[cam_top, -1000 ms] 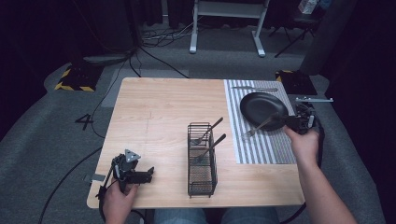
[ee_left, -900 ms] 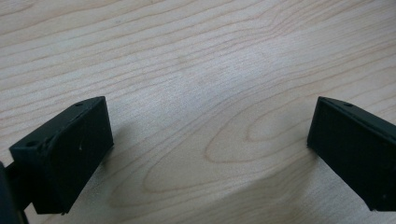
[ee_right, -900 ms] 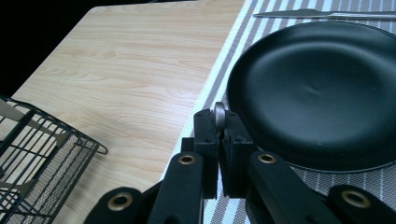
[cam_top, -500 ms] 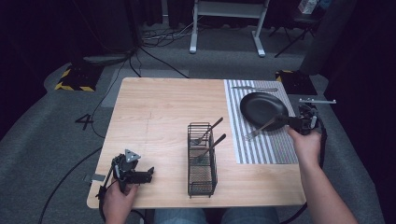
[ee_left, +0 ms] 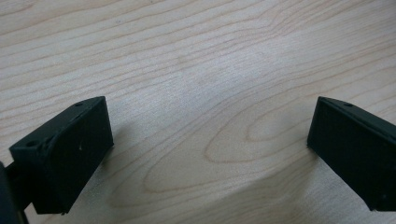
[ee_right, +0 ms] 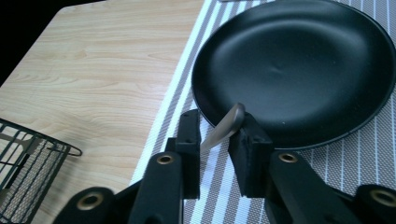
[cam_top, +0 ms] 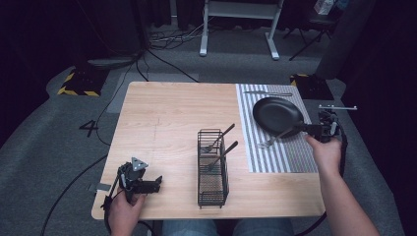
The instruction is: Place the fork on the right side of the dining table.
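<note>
Fork – slim, silvery, handle end curved

Bare light wooden tabletop lies open at left and far, while the black wire cutlery basket blocks the near middle and the round black pan the right.

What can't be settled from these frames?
- Utensil between the right gripper's jaws: its head is hidden behind them; whether the pads press it is unclear.
- High view: the utensil beside the plate is too small to identify.
- Rack: its two utensils' heads are hidden by mesh.
- Left gripper view: jaws cut off by the frame edges.
</note>
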Available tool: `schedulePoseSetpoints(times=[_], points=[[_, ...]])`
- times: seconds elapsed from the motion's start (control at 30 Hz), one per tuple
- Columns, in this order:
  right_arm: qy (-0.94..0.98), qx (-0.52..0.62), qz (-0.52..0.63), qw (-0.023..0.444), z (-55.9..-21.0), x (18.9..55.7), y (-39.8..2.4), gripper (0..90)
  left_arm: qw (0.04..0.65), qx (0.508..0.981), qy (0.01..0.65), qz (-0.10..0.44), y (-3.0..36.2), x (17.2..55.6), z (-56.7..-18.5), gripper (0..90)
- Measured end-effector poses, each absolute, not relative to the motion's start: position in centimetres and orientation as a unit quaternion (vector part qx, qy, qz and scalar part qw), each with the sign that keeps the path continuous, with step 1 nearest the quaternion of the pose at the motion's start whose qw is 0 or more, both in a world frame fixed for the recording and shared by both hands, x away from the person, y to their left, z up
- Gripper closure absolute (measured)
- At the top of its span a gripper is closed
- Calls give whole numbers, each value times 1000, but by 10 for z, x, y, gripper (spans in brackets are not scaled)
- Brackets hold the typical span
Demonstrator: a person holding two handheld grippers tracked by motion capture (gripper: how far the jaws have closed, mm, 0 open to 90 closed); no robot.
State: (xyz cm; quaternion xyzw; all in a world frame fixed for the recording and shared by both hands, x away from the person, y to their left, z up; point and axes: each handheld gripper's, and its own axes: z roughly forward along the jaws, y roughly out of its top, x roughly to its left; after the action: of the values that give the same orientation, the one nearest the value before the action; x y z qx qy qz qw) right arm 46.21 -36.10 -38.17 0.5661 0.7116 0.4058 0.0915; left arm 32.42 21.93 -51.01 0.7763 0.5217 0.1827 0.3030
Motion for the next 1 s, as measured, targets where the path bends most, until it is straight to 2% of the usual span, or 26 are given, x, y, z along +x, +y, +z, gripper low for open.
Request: schedulePoseSetpoints(times=[0.3,0.8,1.0], points=[[706,584,392,80,-395,465,-378,647,303,776,522,183,219,324,-510,3],[691,615,375,65,-420,469,-404,610,303,776,522,183,219,324,-510,3],[677,631,376,45,-432,474,-419,597,303,776,522,182,219,324,-510,3]])
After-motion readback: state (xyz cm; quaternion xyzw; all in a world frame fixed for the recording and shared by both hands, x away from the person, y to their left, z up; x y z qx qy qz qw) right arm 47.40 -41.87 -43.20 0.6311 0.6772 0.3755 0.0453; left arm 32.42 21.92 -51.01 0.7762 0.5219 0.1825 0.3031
